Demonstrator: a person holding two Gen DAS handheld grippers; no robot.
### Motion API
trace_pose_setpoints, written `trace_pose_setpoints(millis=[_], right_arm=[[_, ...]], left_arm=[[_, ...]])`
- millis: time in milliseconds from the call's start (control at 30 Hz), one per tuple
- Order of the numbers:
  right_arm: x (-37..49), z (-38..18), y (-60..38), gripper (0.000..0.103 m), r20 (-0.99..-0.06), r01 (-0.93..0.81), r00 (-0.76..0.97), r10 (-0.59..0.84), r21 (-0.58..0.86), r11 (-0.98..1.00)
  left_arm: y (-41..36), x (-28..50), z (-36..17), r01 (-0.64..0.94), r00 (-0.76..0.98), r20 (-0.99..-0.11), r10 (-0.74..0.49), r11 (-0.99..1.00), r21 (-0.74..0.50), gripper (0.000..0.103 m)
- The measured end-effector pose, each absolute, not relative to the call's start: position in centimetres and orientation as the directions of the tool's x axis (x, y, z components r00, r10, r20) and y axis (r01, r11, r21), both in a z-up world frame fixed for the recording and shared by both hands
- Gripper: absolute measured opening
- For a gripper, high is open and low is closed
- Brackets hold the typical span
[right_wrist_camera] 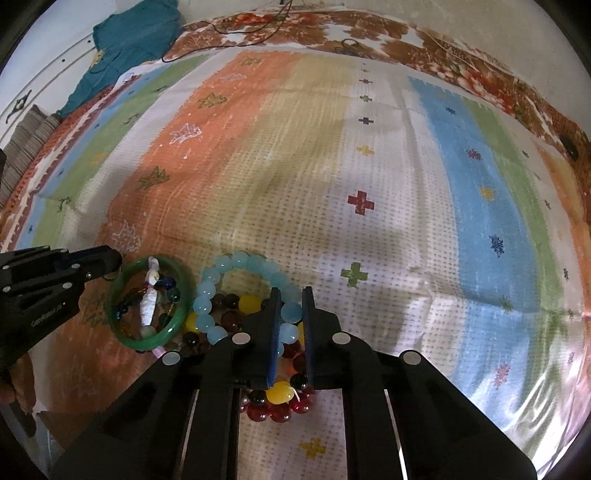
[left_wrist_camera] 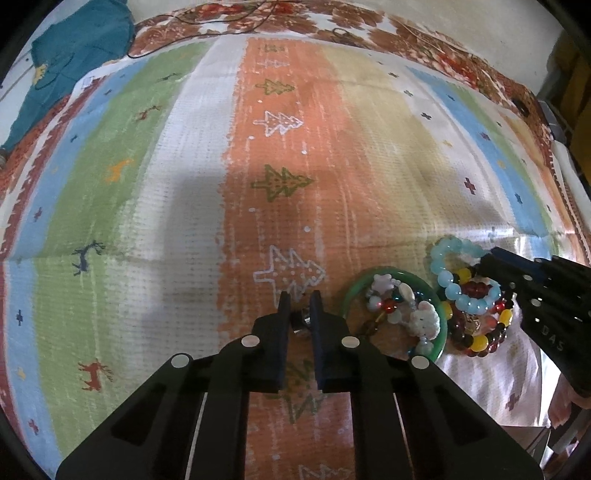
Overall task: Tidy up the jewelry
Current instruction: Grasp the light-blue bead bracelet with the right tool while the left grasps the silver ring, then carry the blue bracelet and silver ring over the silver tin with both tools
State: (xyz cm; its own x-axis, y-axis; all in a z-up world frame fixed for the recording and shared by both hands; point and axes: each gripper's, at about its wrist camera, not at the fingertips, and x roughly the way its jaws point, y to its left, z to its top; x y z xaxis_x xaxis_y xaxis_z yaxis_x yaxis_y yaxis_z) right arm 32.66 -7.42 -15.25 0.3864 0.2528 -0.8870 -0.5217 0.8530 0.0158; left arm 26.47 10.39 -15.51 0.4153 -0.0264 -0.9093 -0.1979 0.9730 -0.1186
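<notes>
A pile of jewelry lies on the striped cloth [left_wrist_camera: 192, 206]. It holds a green bangle [left_wrist_camera: 345, 301] [right_wrist_camera: 159, 341] with a mixed charm bracelet [left_wrist_camera: 402, 306] [right_wrist_camera: 149, 302] inside it. It also holds a light blue bead bracelet [left_wrist_camera: 448, 291] [right_wrist_camera: 240, 258] and red, yellow and dark bead bracelets [left_wrist_camera: 480, 339] [right_wrist_camera: 277, 393]. My left gripper [left_wrist_camera: 300, 302] [right_wrist_camera: 110, 260] stands just left of the bangle, shut on a small dark shiny trinket [left_wrist_camera: 299, 318]. My right gripper [right_wrist_camera: 291, 299] [left_wrist_camera: 493, 254] is shut on a bead of the blue bracelet.
A teal garment [left_wrist_camera: 74, 51] [right_wrist_camera: 136, 40] lies at the far left corner. A dark cable [right_wrist_camera: 229, 33] runs over the floral bedspread [left_wrist_camera: 424, 44] at the back. A person's hand [right_wrist_camera: 7, 387] shows at the lower left edge. Bare cloth stretches beyond the pile.
</notes>
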Motion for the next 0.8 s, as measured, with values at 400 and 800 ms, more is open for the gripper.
trace_pose_setpoints(millis=[400, 800], right_arm=[[30.1, -11.1, -8.0, 0.012, -0.851, -0.539, 0.436, 0.292, 0.013, 0.842], [27.6, -8.3, -9.4, 0.012, -0.821, -0.522, 0.482, 0.305, 0.01, 0.853]], left_arm=[[10.1, 24.9, -12.7, -0.214, 0.436, -0.9, -0.011, 0.97, -0.115, 0.009], [8.6, 22.7, -9.9, -0.185, 0.46, -0.888, 0.01, 0.979, -0.085, 0.009]])
